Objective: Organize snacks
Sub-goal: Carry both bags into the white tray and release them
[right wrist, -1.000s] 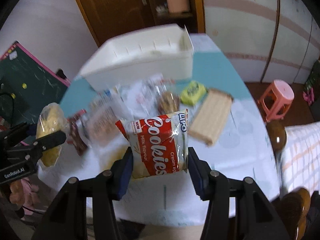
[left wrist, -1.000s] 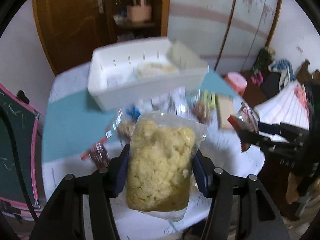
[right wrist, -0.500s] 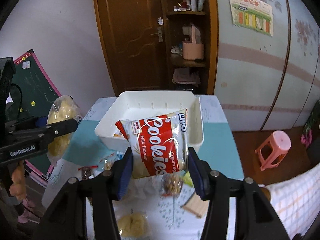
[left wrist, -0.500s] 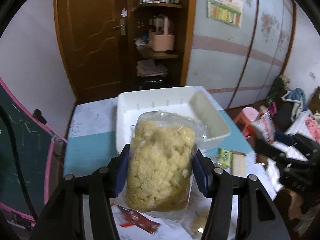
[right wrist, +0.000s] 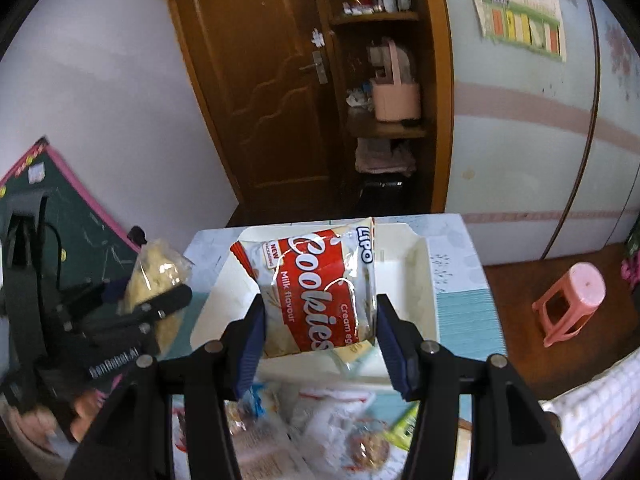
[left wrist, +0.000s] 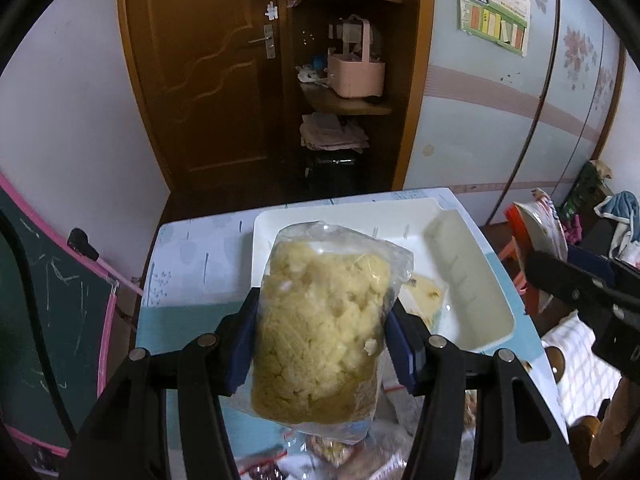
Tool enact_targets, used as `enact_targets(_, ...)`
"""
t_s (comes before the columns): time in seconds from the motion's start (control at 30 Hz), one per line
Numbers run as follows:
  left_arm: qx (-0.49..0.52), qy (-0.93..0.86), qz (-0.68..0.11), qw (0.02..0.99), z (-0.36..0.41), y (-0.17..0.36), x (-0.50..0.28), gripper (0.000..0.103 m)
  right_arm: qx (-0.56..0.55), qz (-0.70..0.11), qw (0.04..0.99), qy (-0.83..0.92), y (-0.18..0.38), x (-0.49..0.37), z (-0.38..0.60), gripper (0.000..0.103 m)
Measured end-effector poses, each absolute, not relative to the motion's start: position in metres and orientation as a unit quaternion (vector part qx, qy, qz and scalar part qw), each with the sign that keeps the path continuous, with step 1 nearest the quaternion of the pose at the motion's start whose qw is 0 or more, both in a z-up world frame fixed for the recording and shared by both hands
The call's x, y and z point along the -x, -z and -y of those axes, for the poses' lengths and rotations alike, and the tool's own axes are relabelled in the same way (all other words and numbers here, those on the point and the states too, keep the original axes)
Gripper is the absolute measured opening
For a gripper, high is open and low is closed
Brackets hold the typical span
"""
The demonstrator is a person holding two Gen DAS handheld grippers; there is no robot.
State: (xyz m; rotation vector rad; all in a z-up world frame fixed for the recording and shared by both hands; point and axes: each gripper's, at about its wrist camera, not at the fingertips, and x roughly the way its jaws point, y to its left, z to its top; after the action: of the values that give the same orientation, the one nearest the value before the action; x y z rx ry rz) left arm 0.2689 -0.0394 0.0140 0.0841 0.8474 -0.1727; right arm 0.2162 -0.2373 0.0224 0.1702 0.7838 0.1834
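Above the white bin (left wrist: 472,316), your left gripper (left wrist: 320,344) pinches a clear bag of yellow puffed snacks (left wrist: 320,332) and your right gripper (right wrist: 318,330) pinches the red Lipo cookies packet (right wrist: 320,292); both packs hang over the bin's near half. Lower each one well inside the walls before you let the pads part, one hand at a time, so the grippers don't collide. Inside the bin lies one pale snack pack (left wrist: 424,300); more snacks wait on the table (left wrist: 192,264).

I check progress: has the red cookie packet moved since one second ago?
Yes. The red cookie packet, before above the loose snacks, is now carried forward over the white bin.
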Motion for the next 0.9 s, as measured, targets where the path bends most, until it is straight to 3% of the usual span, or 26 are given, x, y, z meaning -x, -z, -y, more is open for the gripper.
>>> enact_targets(0.8,-0.053,0.058,-0.445,0.892,0.059,0.039,-0.366,0.057,-0.096,-0.429,0.897,-0.044,0.019,-0.316,0.231,0.055)
enact_targets(0.87,-0.048,0.06,-0.454,0.888,0.059,0.045,-0.372,0.062,-0.096,-0.431,0.896,-0.043,0.023,-0.321,0.232,0.056)
enact_targets(0.9,-0.046,0.06,-0.455,0.887,0.058,0.047,-0.373,0.072,-0.098,-0.434,0.895,-0.045,0.025,-0.324,0.233,0.056)
